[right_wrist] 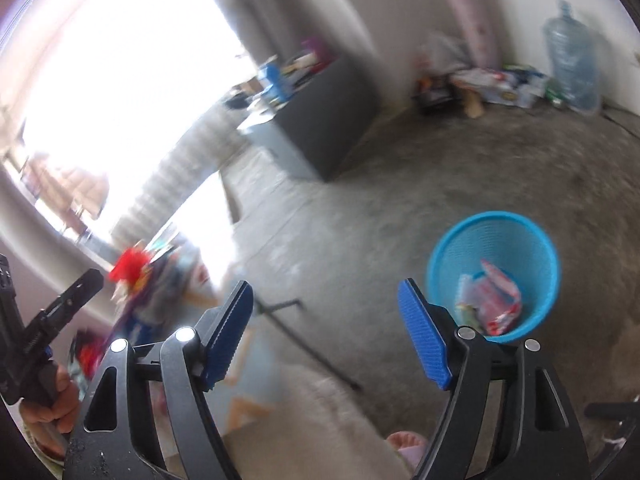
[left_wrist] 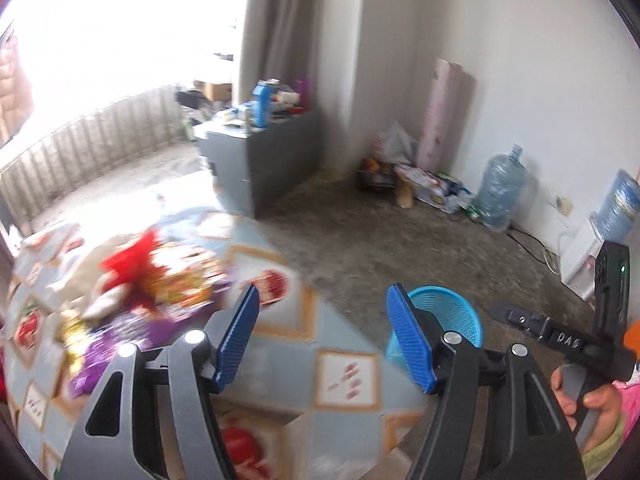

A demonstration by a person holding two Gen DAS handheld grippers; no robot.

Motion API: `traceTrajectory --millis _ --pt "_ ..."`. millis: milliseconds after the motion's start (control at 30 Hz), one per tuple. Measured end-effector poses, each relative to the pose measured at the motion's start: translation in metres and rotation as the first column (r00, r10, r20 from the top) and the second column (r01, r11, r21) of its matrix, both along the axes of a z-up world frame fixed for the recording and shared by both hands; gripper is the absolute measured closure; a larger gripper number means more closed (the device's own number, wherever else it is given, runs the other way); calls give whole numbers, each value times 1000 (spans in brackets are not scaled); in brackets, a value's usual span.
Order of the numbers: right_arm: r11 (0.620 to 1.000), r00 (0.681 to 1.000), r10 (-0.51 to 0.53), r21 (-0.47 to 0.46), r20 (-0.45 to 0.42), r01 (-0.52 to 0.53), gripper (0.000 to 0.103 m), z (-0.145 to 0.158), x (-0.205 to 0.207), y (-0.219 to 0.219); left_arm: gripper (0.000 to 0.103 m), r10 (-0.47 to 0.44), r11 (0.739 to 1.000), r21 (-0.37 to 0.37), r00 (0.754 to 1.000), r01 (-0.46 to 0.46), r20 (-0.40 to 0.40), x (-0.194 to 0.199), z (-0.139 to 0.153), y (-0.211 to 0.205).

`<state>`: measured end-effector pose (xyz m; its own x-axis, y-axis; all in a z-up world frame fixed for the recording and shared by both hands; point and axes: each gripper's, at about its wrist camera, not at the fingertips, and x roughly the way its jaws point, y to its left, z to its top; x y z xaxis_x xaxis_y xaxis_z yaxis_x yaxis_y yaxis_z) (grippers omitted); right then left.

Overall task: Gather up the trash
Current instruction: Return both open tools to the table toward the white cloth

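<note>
Fingers (right_wrist: 424,336) apart (empty), beside bin (right_wrist: 493,276).

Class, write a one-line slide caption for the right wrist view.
Open right gripper hovers above the floor beside a blue wastebasket already holding wrappers.

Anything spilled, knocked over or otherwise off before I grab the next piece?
Nothing stands out. The blue basket stands upright on the floor with wrappers inside, none seen around it. The remaining wrapper pile sits on the table. Both left gripper and right gripper are open and empty.
</note>
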<state>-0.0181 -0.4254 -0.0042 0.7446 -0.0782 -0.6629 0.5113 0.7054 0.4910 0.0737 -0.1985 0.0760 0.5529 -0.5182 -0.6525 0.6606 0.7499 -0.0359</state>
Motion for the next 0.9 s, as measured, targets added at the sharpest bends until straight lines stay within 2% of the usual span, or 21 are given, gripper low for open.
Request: traceTrajectory --millis 200,500,633,900 --pt "991 991 132 -24 19 -132 29 14 31 41 38 163 985 -65 986 -160 29 3 14 86" --pt "965 965 261 33 28 -262 29 14 69 91 38 357 929 -127 932 -346 69 9 29 193" --pt "952 953 303 45 23 -304 29 18 89 109 38 369 919 -174 927 -353 70 16 31 214" --pt "928 928 369 40 53 -372 36 33 122 127 40 281 938 -222 959 -267 32 57 25 203"
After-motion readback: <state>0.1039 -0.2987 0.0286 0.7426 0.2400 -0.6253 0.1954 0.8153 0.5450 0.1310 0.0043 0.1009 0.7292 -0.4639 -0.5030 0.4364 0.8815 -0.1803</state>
